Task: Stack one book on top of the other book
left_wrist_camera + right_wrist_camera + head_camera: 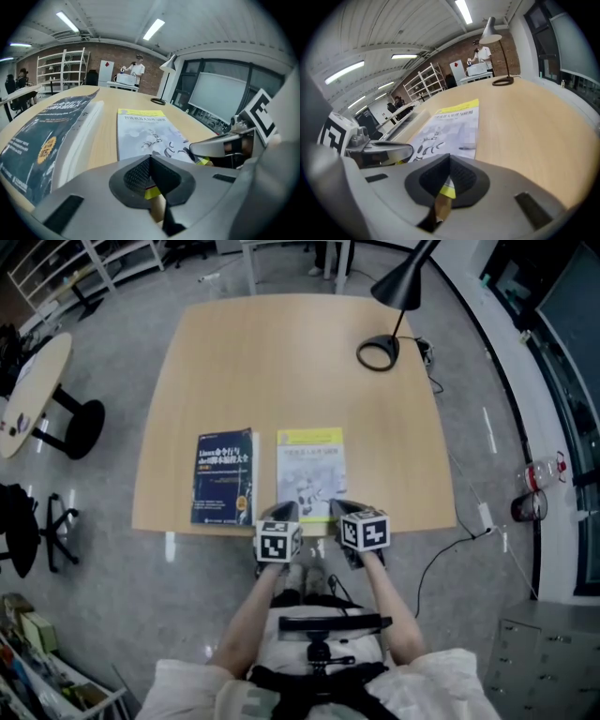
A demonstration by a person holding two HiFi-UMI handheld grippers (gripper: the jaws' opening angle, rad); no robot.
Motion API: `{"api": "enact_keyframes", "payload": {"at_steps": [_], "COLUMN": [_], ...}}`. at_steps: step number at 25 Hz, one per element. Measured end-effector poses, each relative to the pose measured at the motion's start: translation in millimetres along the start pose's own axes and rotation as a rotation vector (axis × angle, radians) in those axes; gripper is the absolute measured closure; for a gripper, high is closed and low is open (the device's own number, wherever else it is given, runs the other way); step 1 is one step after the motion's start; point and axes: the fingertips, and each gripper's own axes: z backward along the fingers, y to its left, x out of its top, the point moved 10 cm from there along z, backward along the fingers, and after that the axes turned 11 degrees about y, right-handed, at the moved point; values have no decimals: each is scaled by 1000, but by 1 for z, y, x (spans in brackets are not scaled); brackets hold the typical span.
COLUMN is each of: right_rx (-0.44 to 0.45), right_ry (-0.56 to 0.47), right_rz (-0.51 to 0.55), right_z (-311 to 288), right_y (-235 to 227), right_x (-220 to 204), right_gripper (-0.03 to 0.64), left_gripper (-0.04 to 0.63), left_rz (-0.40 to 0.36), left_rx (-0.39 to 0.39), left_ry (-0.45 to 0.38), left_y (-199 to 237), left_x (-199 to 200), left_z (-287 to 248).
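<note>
**Hand-held grippers: 2.** The left hand-held gripper (pixel 288 512) and right hand-held gripper (pixel 337 510) sit side by side at the bench's near edge, each carried on a bare forearm and topped by a marker cube. In its own view the left hand-held gripper (pixel 151 160) has its jaws together with nothing clamped. The right hand-held gripper (pixel 450 162) is the same, pads meeting and empty. Both sets of tips lie at the near end of the white-and-yellow book. Whether they touch its cover cannot be told from the head view.

**Books: 2, unstacked.** The white-and-yellow book (pixel 311 470) lies flat, cover up, directly ahead of both grippers. It also shows in the left gripper view (pixel 145 133) and the right gripper view (pixel 452 124). The blue book (pixel 225 476) lies flat just to its left, parallel to it, with a narrow strip of bare bench between them. It is the thicker of the two, its page edge showing in the left gripper view (pixel 42 140).

**Bench: 1.** The bench (pixel 291 371) has a pale wood top with rounded corners, bare beyond the books.

**Desk lamp: 1.** The black desk lamp (pixel 380 351) stands at the far right corner, ring base on the bench and shade overhanging, well apart from the books.

**Surroundings.**
- Round side table (pixel 37 381) on the floor to the left.
- Cable (pixel 441 559) trailing on the floor to the right.
- White shelving (pixel 63 68) against the far brick wall.
- One person (pixel 137 69) standing at a distant white counter.
</note>
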Motion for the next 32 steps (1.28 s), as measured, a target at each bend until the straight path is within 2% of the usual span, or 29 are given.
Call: {"api": "enact_keyframes", "payload": {"at_steps": [3, 7, 12, 15, 20, 28, 32], "right_rx": [-5, -50, -23, -42, -72, -66, -50], "right_ry": [-2, -22, -26, -26, -12, -9, -14], "right_rz": [-18, 38, -16, 16, 60, 61, 42], "right_z": [1, 0, 0, 0, -1, 6, 13], "right_y": [2, 5, 2, 4, 8, 14, 17], "right_x": [1, -4, -5, -4, -5, -21, -33], "right_gripper": [615, 615, 615, 615, 615, 614, 615], "left_gripper": [589, 589, 589, 589, 589, 589, 589], "left_rz": [-15, -35, -11, 13, -13, 7, -15], "left_rx": [21, 14, 4, -11, 18, 9, 23], "left_ry": [-13, 2, 21, 20, 28, 42, 23], "left_y": [-2, -2, 0, 1, 0, -6, -12], "left_x": [-1, -1, -1, 0, -3, -18, -28], "left_z": [1, 0, -1, -2, -1, 7, 15]}}
